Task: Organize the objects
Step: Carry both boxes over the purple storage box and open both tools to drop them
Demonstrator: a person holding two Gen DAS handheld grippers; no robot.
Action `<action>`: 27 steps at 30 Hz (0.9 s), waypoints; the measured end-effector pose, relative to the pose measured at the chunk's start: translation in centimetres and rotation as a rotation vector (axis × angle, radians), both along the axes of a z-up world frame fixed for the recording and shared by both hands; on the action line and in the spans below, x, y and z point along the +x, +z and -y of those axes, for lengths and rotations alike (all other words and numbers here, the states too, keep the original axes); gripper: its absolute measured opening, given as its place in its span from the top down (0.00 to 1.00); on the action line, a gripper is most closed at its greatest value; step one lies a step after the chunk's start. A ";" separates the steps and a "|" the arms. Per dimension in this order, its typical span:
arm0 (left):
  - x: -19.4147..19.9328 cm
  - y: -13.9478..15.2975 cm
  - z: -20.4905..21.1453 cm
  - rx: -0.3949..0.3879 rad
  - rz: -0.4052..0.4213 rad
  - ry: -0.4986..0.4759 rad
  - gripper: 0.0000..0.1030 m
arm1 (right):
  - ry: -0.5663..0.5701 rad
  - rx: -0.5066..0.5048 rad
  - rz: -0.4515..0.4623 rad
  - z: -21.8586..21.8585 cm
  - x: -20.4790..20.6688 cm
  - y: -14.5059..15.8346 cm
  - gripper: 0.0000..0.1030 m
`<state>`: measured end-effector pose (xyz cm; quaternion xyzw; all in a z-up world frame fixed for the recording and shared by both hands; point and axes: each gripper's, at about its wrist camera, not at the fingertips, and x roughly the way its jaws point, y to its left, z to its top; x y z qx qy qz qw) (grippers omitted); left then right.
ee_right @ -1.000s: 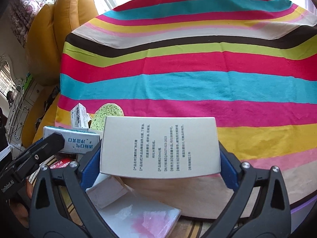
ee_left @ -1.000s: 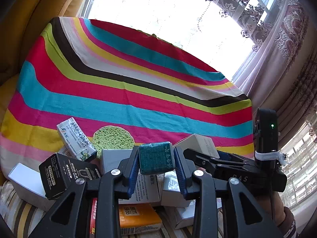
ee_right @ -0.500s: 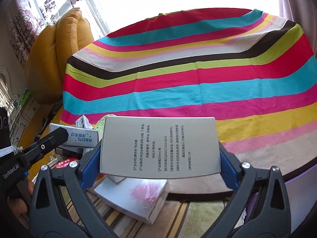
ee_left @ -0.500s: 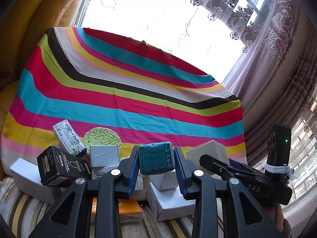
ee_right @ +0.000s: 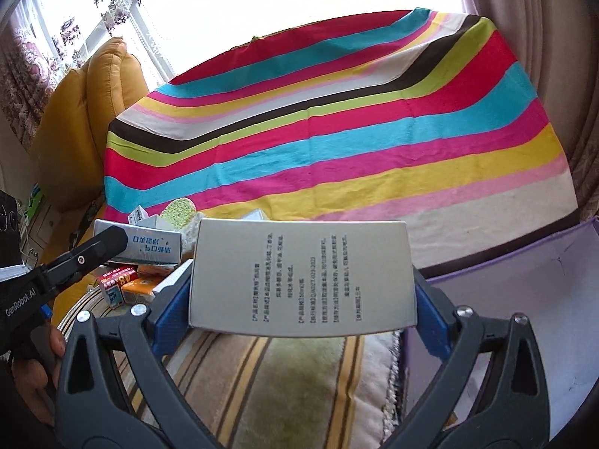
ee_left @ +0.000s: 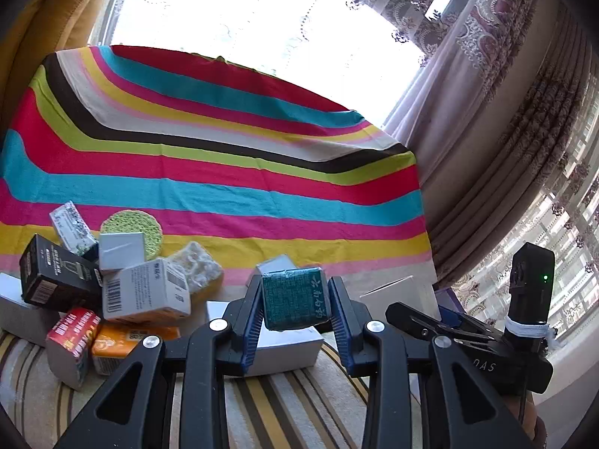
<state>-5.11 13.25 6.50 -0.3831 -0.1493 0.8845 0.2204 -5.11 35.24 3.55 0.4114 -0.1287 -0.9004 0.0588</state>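
Observation:
My left gripper is shut on a small teal packet with pale lettering, held above the striped rug. My right gripper is shut on a wide silver box with printed text, its blue pads pressed on both short ends. In the left wrist view the right gripper shows at the lower right, with the silver box's corner beside it. A pile of small boxes lies at the left, with a black box, an orange pack and a green round sponge.
A striped cloth covers the surface behind. An open purple box with a pale inside stands at the right in the right wrist view. A yellow armchair is at the left; curtains hang at the right.
Both grippers have drawn back and to the right with their loads. The pile of boxes has slid left in both views, and the purple box has come into the right wrist view.

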 end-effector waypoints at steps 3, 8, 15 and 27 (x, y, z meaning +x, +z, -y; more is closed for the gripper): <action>0.5 -0.2 -1.4 0.008 0.016 -0.040 0.66 | -0.042 0.014 0.010 -1.9 1.8 0.0 0.03; 1.3 -0.5 -3.7 0.024 0.050 -0.106 0.66 | -0.149 0.024 0.050 -5.7 4.4 -0.5 0.03; 2.2 -1.6 -7.7 0.069 0.134 -0.216 0.66 | -0.254 0.062 0.094 -9.8 7.5 -1.1 0.03; 3.9 -3.3 -14.8 0.006 0.193 -0.394 0.66 | -0.363 0.176 0.115 -13.0 9.9 -1.4 0.03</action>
